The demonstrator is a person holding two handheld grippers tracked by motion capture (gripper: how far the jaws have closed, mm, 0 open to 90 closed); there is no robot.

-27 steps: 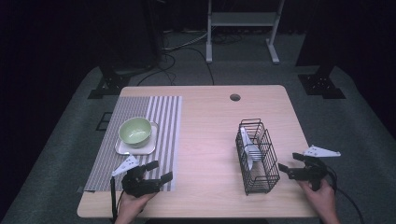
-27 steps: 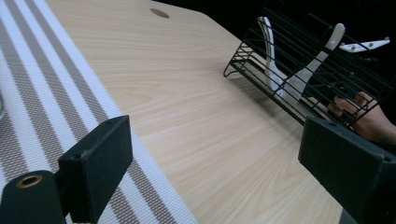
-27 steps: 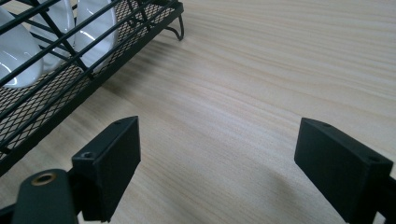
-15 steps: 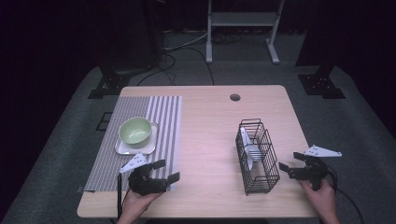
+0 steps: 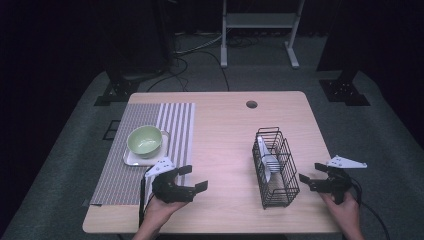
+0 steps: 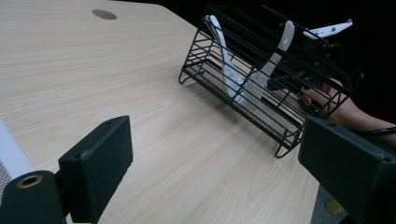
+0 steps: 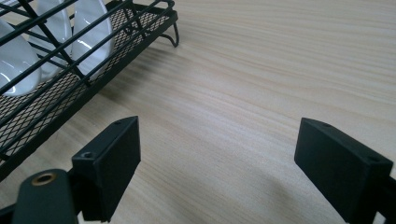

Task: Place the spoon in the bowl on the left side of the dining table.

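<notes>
Standing at the surface (image 5: 225,145): black wire basket (image 5: 275,167) sits right of centre, long and narrow, mesh floor, short feet, long axis running away from the person. Two white spoons (image 6: 233,70) lean inside it, bowls down on the mesh, handles poking up through the top wires.

Left hand-held gripper (image 5: 192,178) is near the front edge, just right of the striped mat (image 5: 145,145), pointed across at the basket, jaws spread wide, nothing between them, only bare wood in its own view. Right hand-held gripper (image 5: 311,176) hovers just beside the basket's right side, also aimed at it, jaws wide apart and empty; the basket's side shows at the upper left of its view.

On the mat: one pale green bowl (image 5: 145,140) on one white square plate (image 5: 137,159). One round cable hole (image 5: 251,104) near the far edge.

No readable writing, brand or label on anything.

Count: one basket, two spoons, one bowl, one plate, one mat, two grippers.
</notes>
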